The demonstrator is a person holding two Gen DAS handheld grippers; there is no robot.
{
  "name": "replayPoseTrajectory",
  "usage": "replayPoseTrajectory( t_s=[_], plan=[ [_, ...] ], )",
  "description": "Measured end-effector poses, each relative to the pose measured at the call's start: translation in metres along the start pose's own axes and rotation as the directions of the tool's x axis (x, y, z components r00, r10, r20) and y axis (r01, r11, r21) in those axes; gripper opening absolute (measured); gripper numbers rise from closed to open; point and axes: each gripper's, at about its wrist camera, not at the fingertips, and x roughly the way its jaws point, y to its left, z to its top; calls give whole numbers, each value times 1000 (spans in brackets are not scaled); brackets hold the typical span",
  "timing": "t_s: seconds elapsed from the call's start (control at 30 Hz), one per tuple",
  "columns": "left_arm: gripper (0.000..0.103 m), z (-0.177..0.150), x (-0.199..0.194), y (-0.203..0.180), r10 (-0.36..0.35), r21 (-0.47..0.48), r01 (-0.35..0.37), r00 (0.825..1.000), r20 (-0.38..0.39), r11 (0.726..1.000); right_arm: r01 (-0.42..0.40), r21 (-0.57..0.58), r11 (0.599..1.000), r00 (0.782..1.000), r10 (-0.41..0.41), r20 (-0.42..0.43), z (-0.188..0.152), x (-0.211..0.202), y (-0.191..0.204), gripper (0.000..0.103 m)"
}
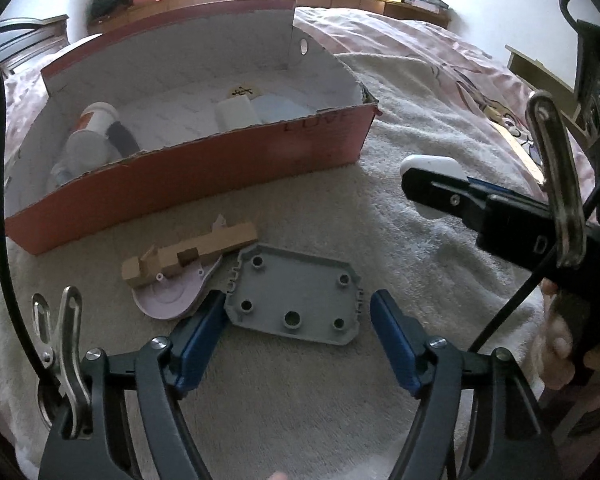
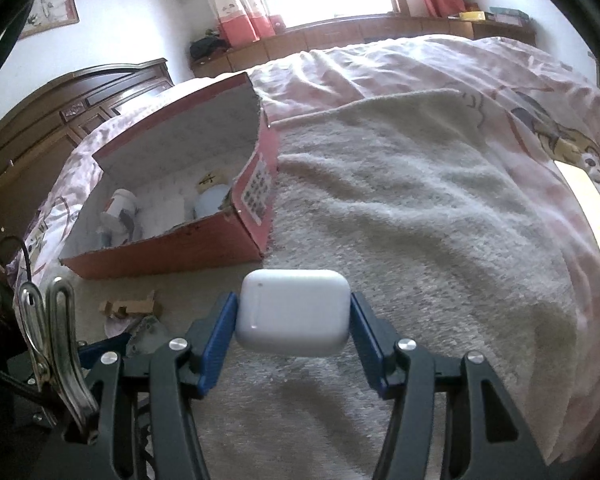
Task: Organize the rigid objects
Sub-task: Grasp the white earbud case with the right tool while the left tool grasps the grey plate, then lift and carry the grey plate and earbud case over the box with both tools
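A red cardboard box lies open on a beige towel; it holds a white bottle, a white block and a pale lid. In front of it lie a wooden piece, a pink plastic disc and a grey plastic plate. My left gripper is open, its blue fingers on either side of the grey plate's near edge. My right gripper is shut on a white earbud case, held above the towel right of the box; it also shows in the left wrist view.
The towel lies on a bed with a pink printed cover. A dark wooden headboard stands at the left. A window ledge with books runs along the back. A wooden item lies at the bed's right edge.
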Motion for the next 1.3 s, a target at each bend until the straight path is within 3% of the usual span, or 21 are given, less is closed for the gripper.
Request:
replayPoseTrajectory(
  t_s=[0.23, 0.57, 1.13, 1.3],
  plan=[
    [73, -5, 2, -9, 61, 77, -62, 998, 18, 995, 6, -4, 1000, 1000, -6, -19, -3, 5, 2, 59],
    [71, -12, -8, -3, 38, 86, -40, 999, 25, 996, -16, -5, 1000, 1000, 16, -21, -5, 1, 10, 60],
    [71, -24, -43, 54, 80, -82, -74, 994, 80, 994, -73, -17, 997, 994, 71, -78, -19, 10, 38, 60],
    [71, -26, -43, 70, 100, -128, -89, 992, 83, 988, -39, -78, 996, 996, 33, -81, -27, 14, 53, 60]
  ],
)
